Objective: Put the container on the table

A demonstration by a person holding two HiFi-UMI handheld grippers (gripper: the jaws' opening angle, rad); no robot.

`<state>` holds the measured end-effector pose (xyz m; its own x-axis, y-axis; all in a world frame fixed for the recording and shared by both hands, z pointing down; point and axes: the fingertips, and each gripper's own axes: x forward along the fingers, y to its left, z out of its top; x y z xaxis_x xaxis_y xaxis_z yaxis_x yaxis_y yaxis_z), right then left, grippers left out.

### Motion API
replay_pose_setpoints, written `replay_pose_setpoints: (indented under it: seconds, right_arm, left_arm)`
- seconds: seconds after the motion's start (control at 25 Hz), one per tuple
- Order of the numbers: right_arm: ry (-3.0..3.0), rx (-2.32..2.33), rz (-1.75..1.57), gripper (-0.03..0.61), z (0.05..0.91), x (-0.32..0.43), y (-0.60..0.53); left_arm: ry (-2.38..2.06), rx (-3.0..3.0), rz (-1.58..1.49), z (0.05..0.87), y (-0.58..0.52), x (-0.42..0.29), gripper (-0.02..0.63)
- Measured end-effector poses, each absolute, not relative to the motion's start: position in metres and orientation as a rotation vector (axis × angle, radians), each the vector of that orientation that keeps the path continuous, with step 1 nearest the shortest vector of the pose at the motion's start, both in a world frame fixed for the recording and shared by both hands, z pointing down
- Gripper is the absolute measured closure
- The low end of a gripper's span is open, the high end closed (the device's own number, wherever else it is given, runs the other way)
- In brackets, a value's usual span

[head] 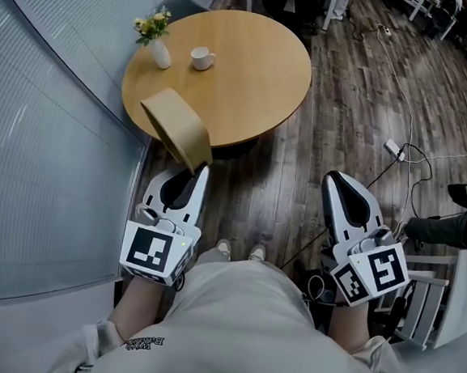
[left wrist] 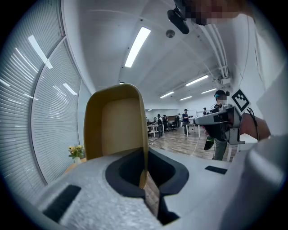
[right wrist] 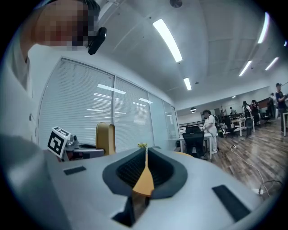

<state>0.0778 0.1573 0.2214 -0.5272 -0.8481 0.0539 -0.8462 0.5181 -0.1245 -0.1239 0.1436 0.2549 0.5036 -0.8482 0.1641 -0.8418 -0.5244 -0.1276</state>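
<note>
Container (head: 178, 128) and left tool (head: 198, 170) meet at the lower left of the head view. The tool's two sides are pressed onto one thin side wall of the tan, open box, which sticks up and away from the tool at a tilt. It hangs in the air over the near edge of the round wooden counter (head: 251, 78) and does not touch it. In the left gripper view the pinched wall runs straight down into the slot, with the hollow of the box facing the camera.

The right tool (head: 341, 183) hangs at the lower right over the plank floor (head: 346, 110). It is pressed together with nothing in it, showing only a hairline slit.

On the far left part of the counter stand a small white vase of flowers (head: 158, 43) and a white cup (head: 202, 58), well apart from the box.

The box looks light and thin-walled, fairly stiff but likely to flex or swing about a single pinched edge. A hold low on the wall, near a corner, would probably steady it. It should go down flat on the bare wood, short of the vase and cup.
</note>
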Motion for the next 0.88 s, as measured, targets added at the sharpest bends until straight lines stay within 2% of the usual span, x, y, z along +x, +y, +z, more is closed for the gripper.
replay_pose_setpoints:
  seconds: [0.88]
  right_arm:
    - [2.812,-1.484,-0.215,0.543,0.252,0.129,0.148]
  left_arm:
    - [1.529,-2.670,-0.411,0.268,0.137,-0.059,0.586]
